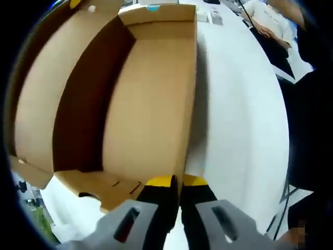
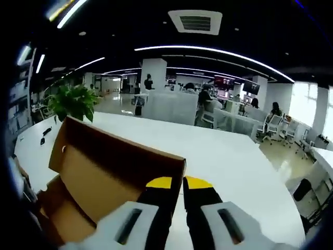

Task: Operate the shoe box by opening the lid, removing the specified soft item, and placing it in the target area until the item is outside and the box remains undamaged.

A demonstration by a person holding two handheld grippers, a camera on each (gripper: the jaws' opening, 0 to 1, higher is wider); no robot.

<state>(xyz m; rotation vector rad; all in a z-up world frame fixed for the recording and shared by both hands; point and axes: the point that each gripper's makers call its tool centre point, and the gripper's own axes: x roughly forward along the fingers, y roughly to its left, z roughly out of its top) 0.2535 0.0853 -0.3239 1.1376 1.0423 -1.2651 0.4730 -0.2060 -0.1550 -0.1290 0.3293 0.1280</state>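
We find one cardboard shoe box (image 1: 151, 99) lying open on one white table (image 1: 239, 120). In the left gripper view its interior is bare brown card, with one long side wall in deep shadow. The lid (image 1: 39, 99) is swung back and stands beyond that shadowed wall; one small folded flap (image 1: 99, 185) shows at the near end. We see no soft item inside the visible part of the box.

The left gripper (image 1: 179, 182) has two yellow-tipped jaws nearly together, pinching the near corner of the box's right wall, whose edge runs between them.

In the right gripper view the same box (image 2: 104, 172) sits to the left, its raised card edge (image 2: 125, 143) running up to the right gripper (image 2: 178, 183). That gripper's two yellow-tipped jaws also stand nearly together, one on each side of the corner of that edge, so it appears clamped on the card, though the contact itself is partly hidden.

Further out, we count one potted plant (image 2: 73, 101) at the far left of the table, several seated people (image 2: 273, 112) and one ceiling vent (image 2: 195, 22).
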